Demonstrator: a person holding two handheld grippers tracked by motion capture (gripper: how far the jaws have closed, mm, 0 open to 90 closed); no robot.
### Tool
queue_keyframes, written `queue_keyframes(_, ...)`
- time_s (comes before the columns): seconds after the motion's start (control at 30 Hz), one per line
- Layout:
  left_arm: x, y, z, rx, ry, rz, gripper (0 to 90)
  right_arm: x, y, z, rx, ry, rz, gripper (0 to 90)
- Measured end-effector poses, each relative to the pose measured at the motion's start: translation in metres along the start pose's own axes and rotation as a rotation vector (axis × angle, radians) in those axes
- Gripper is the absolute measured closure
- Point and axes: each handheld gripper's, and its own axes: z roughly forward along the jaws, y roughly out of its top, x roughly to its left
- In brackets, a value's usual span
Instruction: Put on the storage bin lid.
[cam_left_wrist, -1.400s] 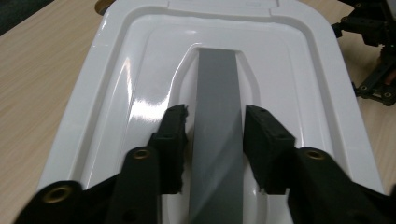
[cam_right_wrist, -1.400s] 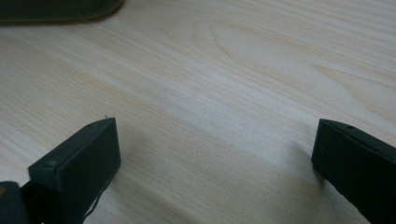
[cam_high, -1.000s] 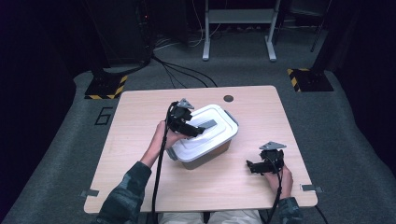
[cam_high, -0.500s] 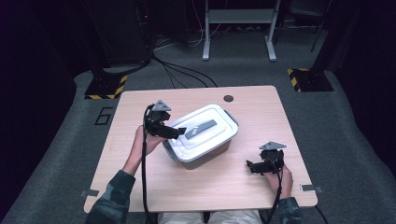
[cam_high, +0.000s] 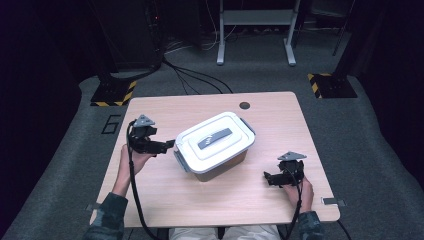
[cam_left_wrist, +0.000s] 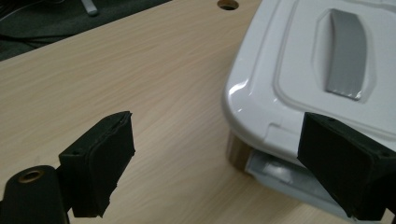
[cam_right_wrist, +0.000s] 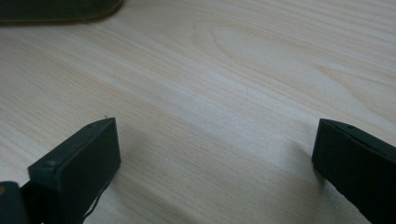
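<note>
- The left gripper (cam_high: 167, 145) is seen at the left middle of the high view, held level, its tips just beside the near-left corner of the storage box (cam_high: 216, 145).
- Its jaws have just been opening: the opening widened early in the last second and has held about steady since. In the left gripper view they stand spread with bare table (cam_left_wrist: 140, 84) between them, and nothing is pinched.
- In that view the white lid (cam_left_wrist: 299, 79) with its grey handle (cam_left_wrist: 345, 60) fills the upper right of the frame; the side latch (cam_left_wrist: 280, 170) under the lid's edge lies at lower right, close to the right-hand jaw but not touched by it.
- The box is placed at the centre of the high view, turned at an angle on the table, with the lid on.
- The right gripper (cam_high: 269, 178) rests at the lower right of the high view, well apart from the box; in the right gripper view its jaws are spread wide over bare wood.
- The step in hand is judged to be a repositioning of the left gripper at the box's left end, with a release possibly just made.
- The next move would call for the latch to be lined up between the spread jaws and caught from below; the right gripper would likely be needed at the opposite end, or to steady the box.
</note>
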Motion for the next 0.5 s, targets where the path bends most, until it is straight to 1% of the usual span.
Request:
queue_keyframes(0.1,0.01,-0.014,-0.005,0.002,0.036,-0.025,10.5,0.0,0.0,0.0,0.0,0.0,0.001,0.3)
queue_keyframes(0.2,0.021,-0.031,-0.007,-0.002,0.063,-0.07,10.5,0.0,0.0,0.0,0.0,-0.001,0.0,0.3)
queue_keyframes(0.3,0.03,-0.05,-0.007,0.017,0.076,-0.105,10.5,0.0,0.0,0.0,0.0,-0.001,0.002,0.3)
queue_keyframes(0.33,0.031,-0.053,-0.006,0.02,0.077,-0.111,10.5,0.0,0.0,0.0,0.0,-0.001,0.002,0.3)
queue_keyframes(0.4,0.036,-0.067,-0.004,0.023,0.072,-0.142,10.5,0.0,0.0,0.0,0.0,-0.001,-0.001,0.3)
queue_keyframes(0.47,0.04,-0.078,-0.002,0.038,0.077,-0.157,10.5,0.0,0.0,0.0,0.0,-0.001,0.0,0.3)
queue_keyframes(0.5,0.042,-0.085,0.0,0.038,0.076,-0.174,10.5,0.0,0.0,0.0,0.0,-0.001,0.0,0.3)
